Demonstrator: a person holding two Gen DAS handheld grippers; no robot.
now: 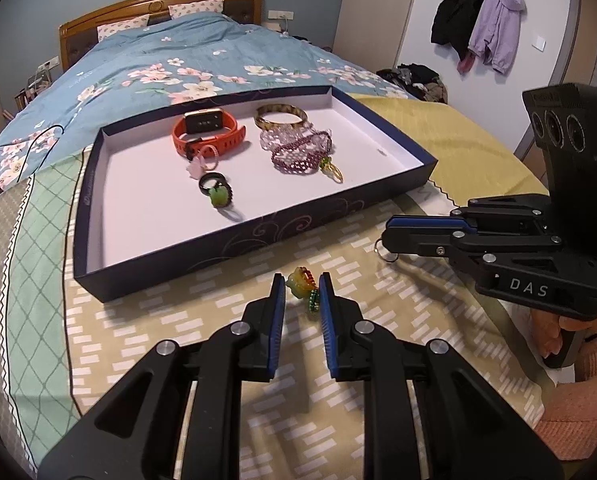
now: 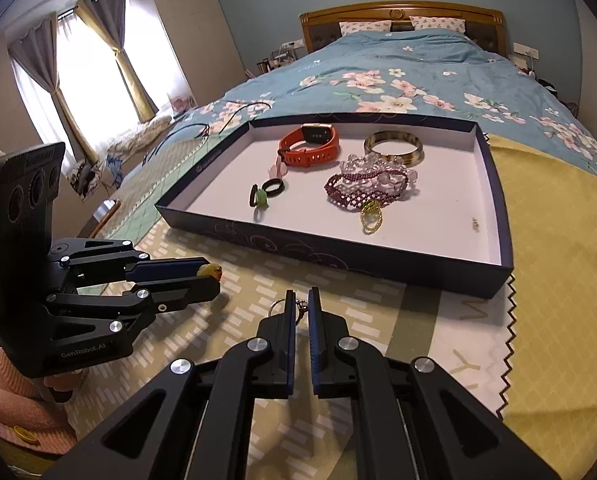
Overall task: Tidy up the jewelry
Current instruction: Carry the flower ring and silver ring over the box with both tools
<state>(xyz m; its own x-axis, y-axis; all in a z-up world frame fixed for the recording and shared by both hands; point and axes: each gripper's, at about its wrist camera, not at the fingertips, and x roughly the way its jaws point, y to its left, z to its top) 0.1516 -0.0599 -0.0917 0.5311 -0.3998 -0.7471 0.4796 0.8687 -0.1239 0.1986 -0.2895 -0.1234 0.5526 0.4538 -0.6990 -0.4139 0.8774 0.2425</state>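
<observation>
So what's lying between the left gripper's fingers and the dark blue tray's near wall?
Nothing: in the left wrist view only bare patterned cloth separates the left gripper from the tray wall.

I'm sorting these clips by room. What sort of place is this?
A home bedroom, most likely. A made bed with a floral blue quilt and wooden headboard fills the view, jackets hang on a wall hook, and a curtained window sits to one side.
</observation>
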